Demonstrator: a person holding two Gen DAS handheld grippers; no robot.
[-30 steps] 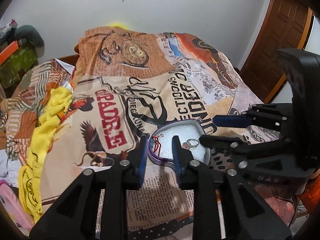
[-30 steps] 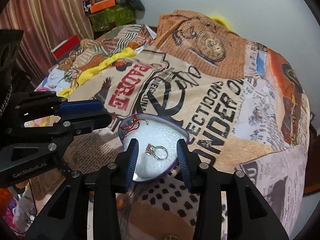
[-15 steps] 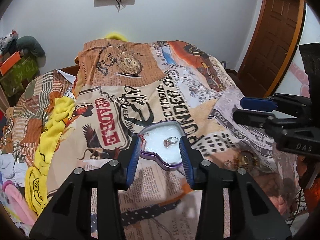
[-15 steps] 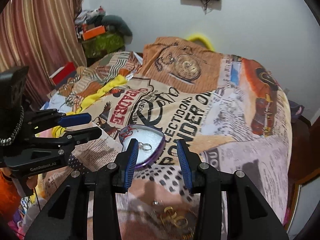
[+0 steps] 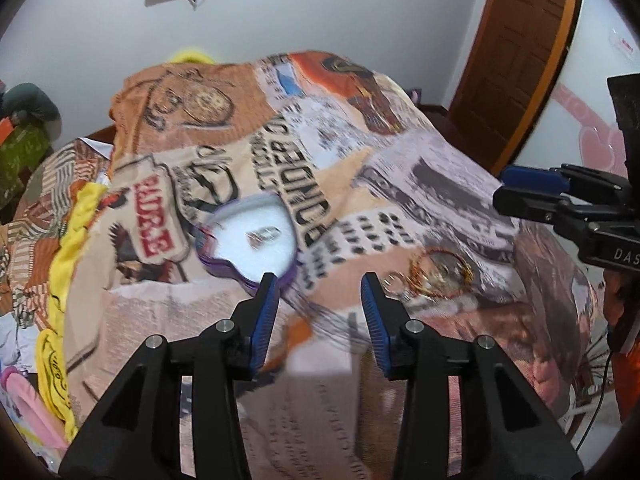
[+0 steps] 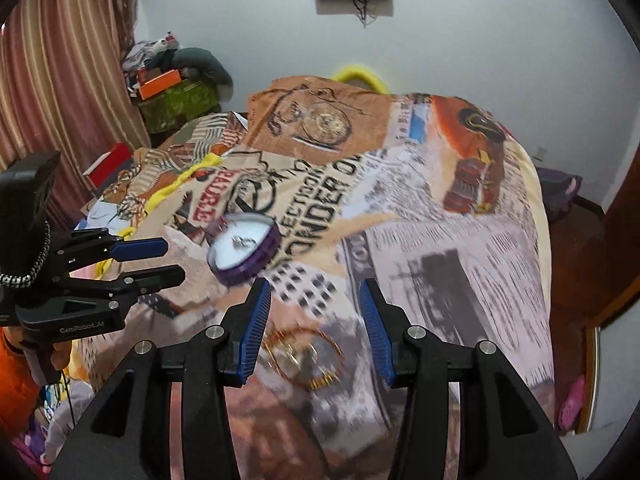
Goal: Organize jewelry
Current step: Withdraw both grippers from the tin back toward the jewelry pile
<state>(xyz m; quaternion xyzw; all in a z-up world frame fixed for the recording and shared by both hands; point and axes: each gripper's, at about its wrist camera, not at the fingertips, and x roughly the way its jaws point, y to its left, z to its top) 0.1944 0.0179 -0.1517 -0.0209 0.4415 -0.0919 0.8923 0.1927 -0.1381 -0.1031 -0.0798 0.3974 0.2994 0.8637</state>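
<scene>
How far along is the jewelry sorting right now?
Done: a ring and a red string piece lie in the purple heart-shaped box. In hand: nothing; the left gripper and right gripper are both open and empty, their jaws having just been opening. Left: the pile of gold bangles and small pieces sits loose on the printed blanket, just beyond the right gripper's fingertips.
</scene>
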